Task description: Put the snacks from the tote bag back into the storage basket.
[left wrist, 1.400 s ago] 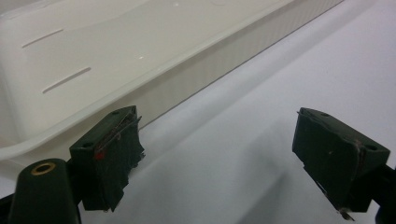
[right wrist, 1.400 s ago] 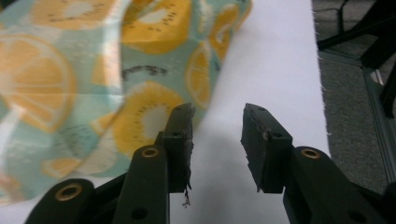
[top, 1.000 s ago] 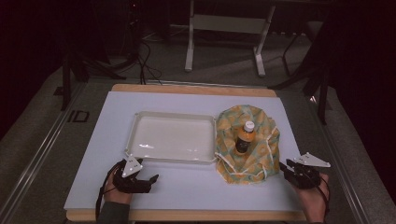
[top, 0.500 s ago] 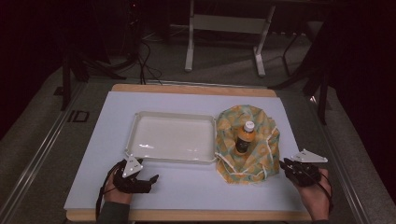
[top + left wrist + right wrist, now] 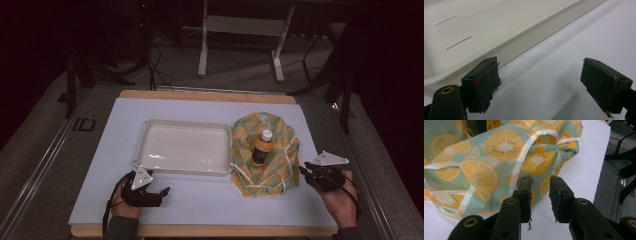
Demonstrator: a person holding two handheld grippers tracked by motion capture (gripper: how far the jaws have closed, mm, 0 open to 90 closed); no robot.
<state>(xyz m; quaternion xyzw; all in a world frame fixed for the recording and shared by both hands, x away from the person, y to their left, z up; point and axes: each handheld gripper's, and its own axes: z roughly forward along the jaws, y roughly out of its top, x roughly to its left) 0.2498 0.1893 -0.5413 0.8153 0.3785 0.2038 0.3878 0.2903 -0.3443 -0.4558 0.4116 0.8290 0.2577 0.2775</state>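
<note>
High view, white table point(image 5: 210, 200), dim room, perhaps carpeted

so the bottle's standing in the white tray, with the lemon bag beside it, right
No. The bottle stands upright in the lemon bag, not in the white tray, which lies beside the bag; the high view shows it.

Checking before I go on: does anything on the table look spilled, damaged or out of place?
Nothing spilled. The bottle stands upright on the crumpled lemon-print bag; the tray sits square. Only oddity: frayed threads on the right gripper pads.
</note>
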